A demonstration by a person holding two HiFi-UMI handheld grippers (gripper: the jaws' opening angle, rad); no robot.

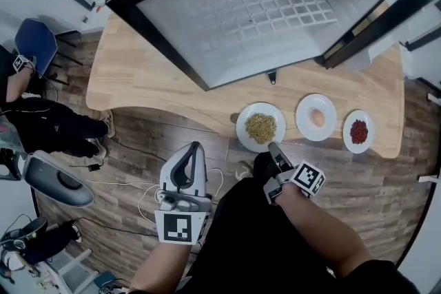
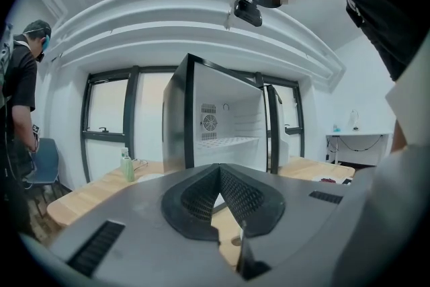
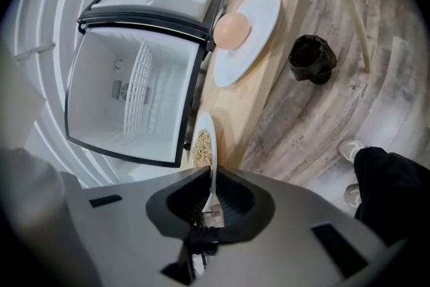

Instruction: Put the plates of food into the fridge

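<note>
Three white plates sit along the front edge of the wooden table. One holds tan grains, one a round peach-coloured food, one red bits. Behind them the small fridge stands with its door open and its wire shelf bare. My right gripper is at the near rim of the grain plate, and its pads are shut on that rim. The peach plate lies further along the edge. My left gripper hangs below the table edge over the floor, shut with nothing in it.
A black round thing stands on the wood floor under the table edge. Cables trail across the floor beside my legs. A person sits to the left by a blue chair. A green bottle stands on the table's left part.
</note>
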